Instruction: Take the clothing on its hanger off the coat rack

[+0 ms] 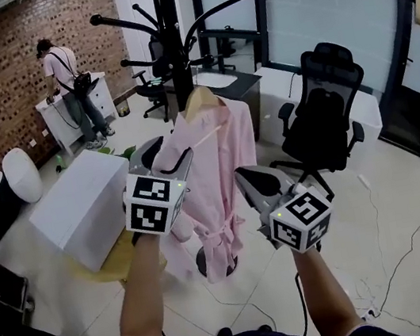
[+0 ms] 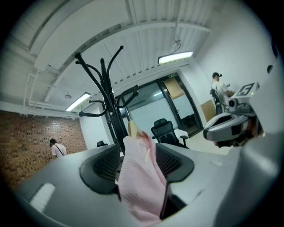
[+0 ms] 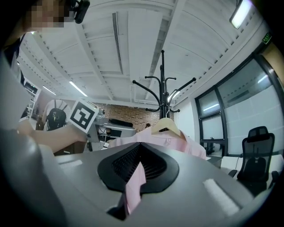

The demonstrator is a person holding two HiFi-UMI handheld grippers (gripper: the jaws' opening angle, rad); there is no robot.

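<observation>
A pink robe (image 1: 221, 161) hangs on a wooden hanger (image 1: 203, 98) in front of the black coat rack (image 1: 170, 33). My left gripper (image 1: 170, 159) is at the robe's left shoulder. In the left gripper view its jaws (image 2: 137, 162) stand apart, with bunched pink cloth (image 2: 142, 190) loose between the pads. My right gripper (image 1: 246, 179) is at the robe's right side. Its jaws (image 3: 138, 166) are shut on a thin fold of the pink cloth (image 3: 134, 188). The hanger (image 3: 165, 126) and rack (image 3: 163, 95) show beyond them.
A black office chair (image 1: 322, 119) stands to the right of the rack. A white cabinet (image 1: 80, 206) lies at the left. A person (image 1: 66, 80) stands at a white desk by the brick wall. A cable (image 1: 389, 268) runs over the floor at right.
</observation>
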